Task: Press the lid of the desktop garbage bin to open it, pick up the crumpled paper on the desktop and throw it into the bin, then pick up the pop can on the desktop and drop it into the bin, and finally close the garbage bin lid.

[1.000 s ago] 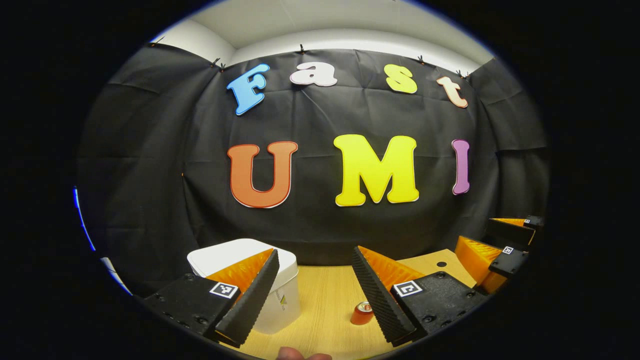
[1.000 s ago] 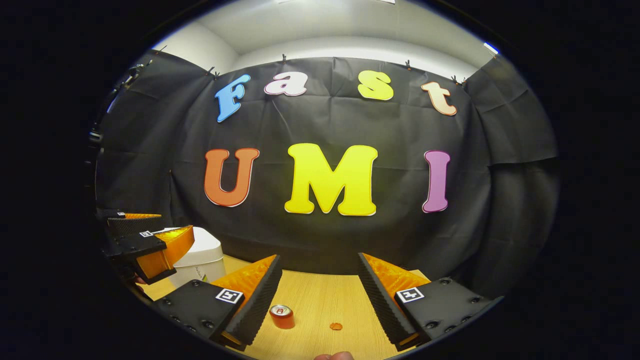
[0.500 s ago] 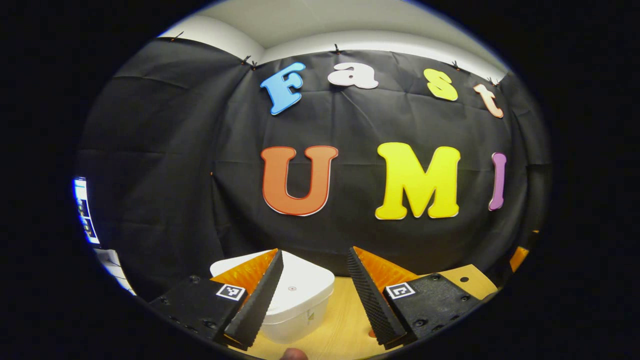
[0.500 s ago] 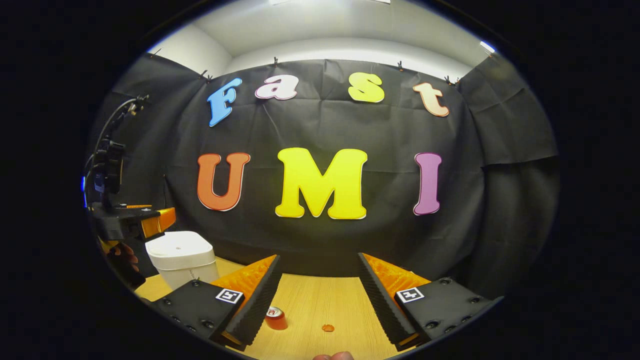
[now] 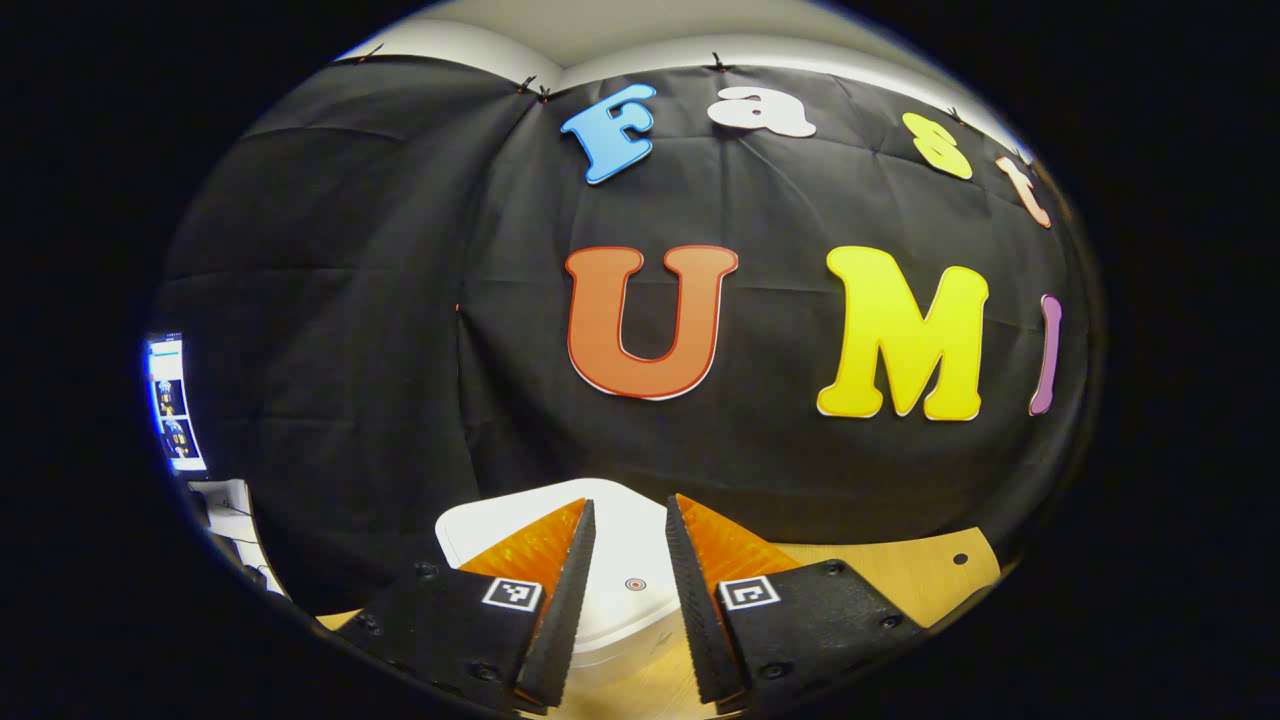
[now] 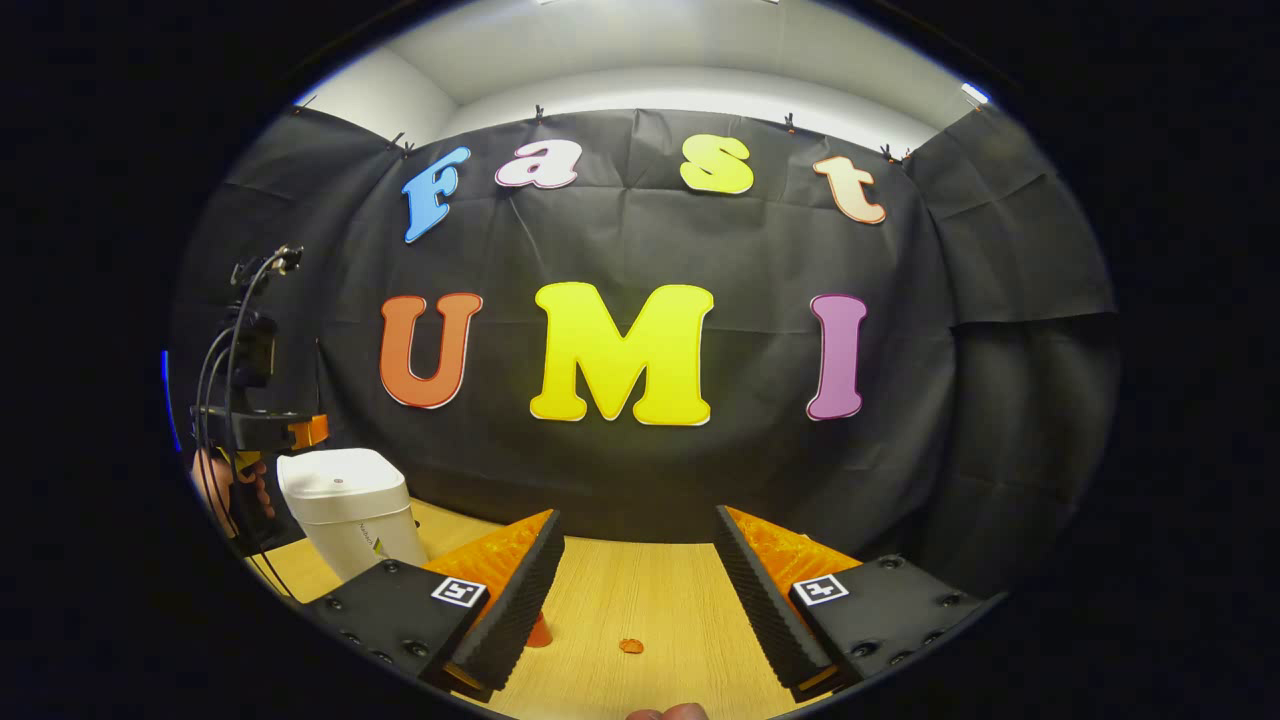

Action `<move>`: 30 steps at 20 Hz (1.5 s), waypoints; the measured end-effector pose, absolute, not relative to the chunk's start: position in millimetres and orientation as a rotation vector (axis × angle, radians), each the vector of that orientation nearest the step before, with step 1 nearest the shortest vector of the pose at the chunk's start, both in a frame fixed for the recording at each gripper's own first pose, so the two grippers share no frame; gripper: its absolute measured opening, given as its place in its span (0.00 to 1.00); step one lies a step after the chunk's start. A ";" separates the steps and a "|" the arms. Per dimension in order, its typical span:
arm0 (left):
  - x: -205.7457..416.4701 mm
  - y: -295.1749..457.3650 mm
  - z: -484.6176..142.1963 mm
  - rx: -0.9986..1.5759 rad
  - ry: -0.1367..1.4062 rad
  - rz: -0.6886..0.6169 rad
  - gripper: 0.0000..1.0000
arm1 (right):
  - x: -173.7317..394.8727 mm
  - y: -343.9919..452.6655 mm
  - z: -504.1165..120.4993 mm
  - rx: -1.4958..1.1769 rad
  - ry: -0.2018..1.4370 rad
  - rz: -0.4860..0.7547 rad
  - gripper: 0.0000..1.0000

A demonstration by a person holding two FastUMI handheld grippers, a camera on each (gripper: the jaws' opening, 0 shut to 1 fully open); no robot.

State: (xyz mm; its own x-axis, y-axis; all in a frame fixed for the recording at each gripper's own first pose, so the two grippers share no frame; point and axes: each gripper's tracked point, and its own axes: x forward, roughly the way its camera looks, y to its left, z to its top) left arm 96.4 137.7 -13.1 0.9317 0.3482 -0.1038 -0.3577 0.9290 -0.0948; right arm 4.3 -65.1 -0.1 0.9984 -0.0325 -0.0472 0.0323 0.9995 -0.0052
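Bin (image 5: 620, 580) lid closed; nothing binned. Left gripper (image 5: 630, 540) fingers narrowly apart above lid; right gripper (image 6: 640, 560) fingers spread, empty.

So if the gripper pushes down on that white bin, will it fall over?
Probably not. The white bin looks squat with a flat base on the wooden table, and the left gripper hangs above the lid's middle, so a push likely goes straight down. It looks like light plastic, so a sideways shove might slide it.
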 end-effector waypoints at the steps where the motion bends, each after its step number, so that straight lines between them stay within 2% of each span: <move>1: 100.4 139.0 -21.2 -0.125 0.103 0.369 0.45 | 4.3 -66.3 0.5 -0.010 0.048 -0.031 0.95; 2: 103.0 141.9 -28.0 -0.134 0.121 0.373 0.37 | 4.4 -66.9 1.0 -0.013 0.048 -0.031 0.95; 6: 113.3 149.4 -59.0 -0.143 0.202 0.393 0.21 | 5.5 -70.3 -4.2 -0.026 0.058 -0.034 0.94; 14: 121.1 150.0 -78.3 -0.193 0.238 0.404 0.04 | 18.4 -71.4 -12.1 -0.012 0.074 -0.042 0.95; 20: 120.0 147.4 -81.0 -0.184 0.244 0.409 0.04 | 25.1 -52.7 -26.5 0.000 0.111 -0.009 0.96; 27: 108.1 127.1 6.4 -0.146 0.034 0.337 0.04 | 25.5 -50.8 -10.6 -0.012 0.060 0.000 0.95; 29: 102.7 116.3 24.7 -0.138 -0.009 0.298 0.11 | 24.6 -51.6 -9.2 0.000 0.058 -0.005 0.95; 30: 100.3 110.0 31.6 -0.122 -0.018 0.275 0.23 | 23.2 -52.3 -7.5 0.005 0.054 -0.007 0.95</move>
State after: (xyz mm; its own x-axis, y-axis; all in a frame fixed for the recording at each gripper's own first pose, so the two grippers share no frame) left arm 100.3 110.0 31.6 0.9624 0.2715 0.0015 -0.2693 0.9552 -0.1224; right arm 23.2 -52.3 -7.5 0.9985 -0.0066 -0.0539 0.0068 1.0000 0.0044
